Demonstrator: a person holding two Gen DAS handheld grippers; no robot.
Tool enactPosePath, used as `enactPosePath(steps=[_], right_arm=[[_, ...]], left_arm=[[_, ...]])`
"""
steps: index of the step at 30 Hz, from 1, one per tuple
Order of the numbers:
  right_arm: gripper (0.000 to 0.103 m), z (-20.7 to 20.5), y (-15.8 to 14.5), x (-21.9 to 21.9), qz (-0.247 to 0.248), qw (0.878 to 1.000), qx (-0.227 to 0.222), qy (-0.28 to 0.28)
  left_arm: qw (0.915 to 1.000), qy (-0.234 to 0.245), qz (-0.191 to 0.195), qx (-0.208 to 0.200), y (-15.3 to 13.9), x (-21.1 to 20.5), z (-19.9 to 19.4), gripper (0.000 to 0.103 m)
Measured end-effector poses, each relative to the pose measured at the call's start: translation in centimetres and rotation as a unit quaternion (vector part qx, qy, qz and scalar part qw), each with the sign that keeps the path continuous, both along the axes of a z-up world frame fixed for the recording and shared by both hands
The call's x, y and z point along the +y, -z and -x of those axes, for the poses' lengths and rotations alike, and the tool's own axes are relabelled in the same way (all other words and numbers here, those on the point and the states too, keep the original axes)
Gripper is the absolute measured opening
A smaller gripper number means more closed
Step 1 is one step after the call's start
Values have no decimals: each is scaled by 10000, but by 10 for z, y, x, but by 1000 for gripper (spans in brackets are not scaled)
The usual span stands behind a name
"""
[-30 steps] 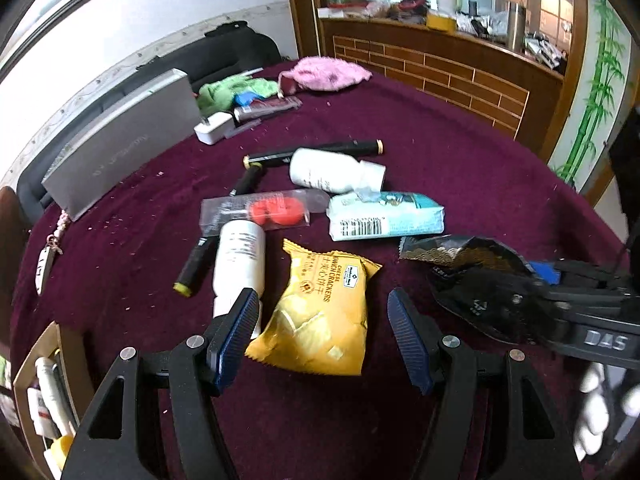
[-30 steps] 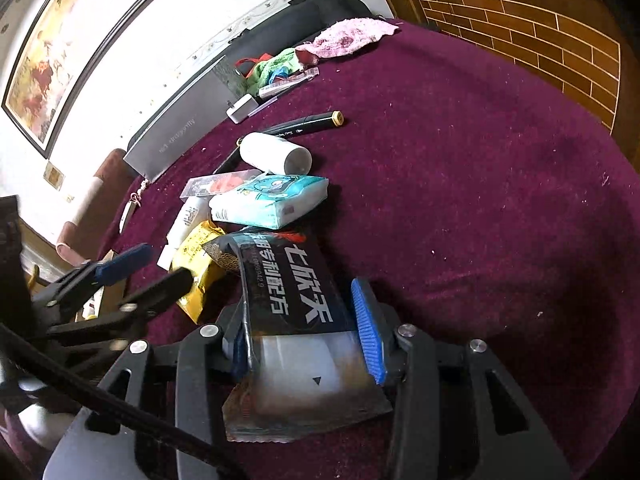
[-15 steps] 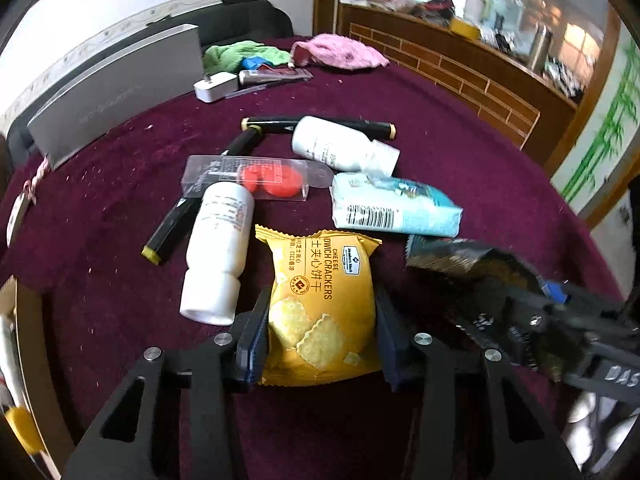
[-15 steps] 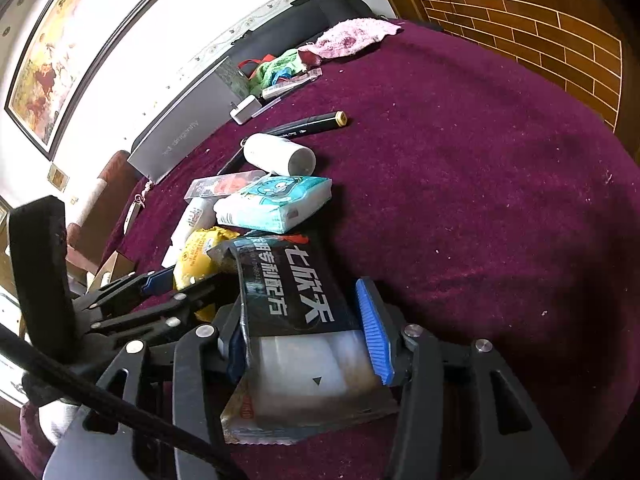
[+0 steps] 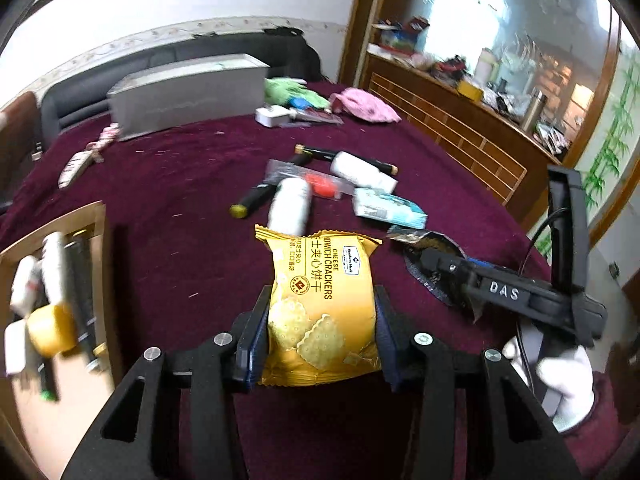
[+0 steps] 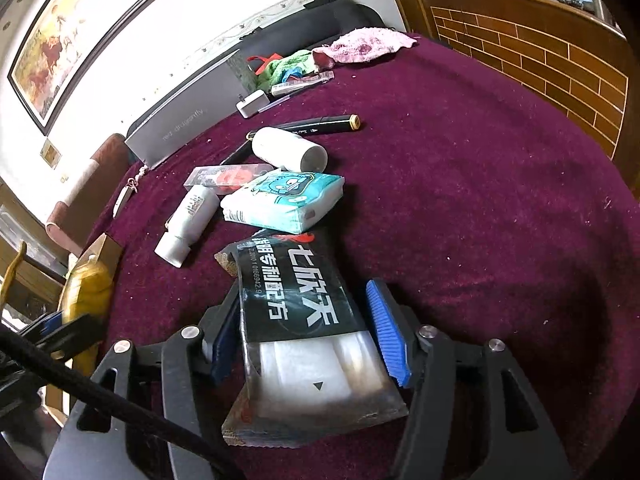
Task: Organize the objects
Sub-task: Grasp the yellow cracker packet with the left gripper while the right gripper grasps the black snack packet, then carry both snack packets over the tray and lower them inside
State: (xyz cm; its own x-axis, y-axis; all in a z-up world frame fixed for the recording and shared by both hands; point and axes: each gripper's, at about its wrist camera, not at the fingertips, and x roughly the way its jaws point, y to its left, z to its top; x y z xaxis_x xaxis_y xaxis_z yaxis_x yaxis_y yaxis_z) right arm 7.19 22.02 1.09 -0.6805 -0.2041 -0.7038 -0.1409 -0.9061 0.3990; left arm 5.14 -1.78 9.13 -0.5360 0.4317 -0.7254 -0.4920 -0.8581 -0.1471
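We count one yellow cracker packet [image 5: 320, 304], one black snack packet [image 6: 296, 312], and one teal tissue pack [image 6: 284, 200]. We see two white bottles [image 6: 288, 148] [image 6: 188, 220], two black markers [image 6: 320, 124] [image 5: 256, 200], and one clear packet with red pieces [image 6: 228, 174]. Further back we count one white charger [image 6: 252, 104], one grey box [image 5: 188, 96], one pink cloth [image 6: 364, 46] and one green cloth [image 6: 288, 64].

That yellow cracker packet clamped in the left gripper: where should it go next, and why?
Probably leftward, over the wooden tray. The left gripper has the cheese cracker packet pinched between its pads, and the tray beside it already holds sorted items, so carrying it there looks like the natural move.
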Motion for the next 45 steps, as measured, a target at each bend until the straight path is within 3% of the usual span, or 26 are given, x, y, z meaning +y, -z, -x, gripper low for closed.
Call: enactPosePath(steps=[1, 2, 5, 14, 20, 26, 33, 45], right_arm=[[55, 0, 0, -1, -57, 10000, -11, 4], [46, 0, -1, -2, -124, 9999, -30, 14], [39, 1, -2, -6, -185, 9998, -93, -75], [38, -19, -12, -26, 496, 9974, -248, -454], [38, -29, -37, -57, 748, 9939, -159, -799], [38, -26, -59, -112, 846, 9879, -94, -1294], [39, -14, -67, -192, 1105, 9726, -211, -2036], [39, 4, -33, -296, 1292, 9514, -835, -2668]], left_arm=[[10000, -73, -5, 36, -2, -8, -3, 40], [9999, -145, -38, 51, -3, -17, -6, 40], [9993, -325, -144, 68, -8, -40, -15, 40], [9955, -786, -514, 87, -8, -99, -32, 40], [9899, -1200, -749, 114, -8, -145, -43, 40], [9819, -1698, -819, 150, -6, -191, -46, 41], [9715, -2249, -728, 156, 5, -237, -44, 41], [9648, -2565, -544, -201, 35, -263, -24, 41]])
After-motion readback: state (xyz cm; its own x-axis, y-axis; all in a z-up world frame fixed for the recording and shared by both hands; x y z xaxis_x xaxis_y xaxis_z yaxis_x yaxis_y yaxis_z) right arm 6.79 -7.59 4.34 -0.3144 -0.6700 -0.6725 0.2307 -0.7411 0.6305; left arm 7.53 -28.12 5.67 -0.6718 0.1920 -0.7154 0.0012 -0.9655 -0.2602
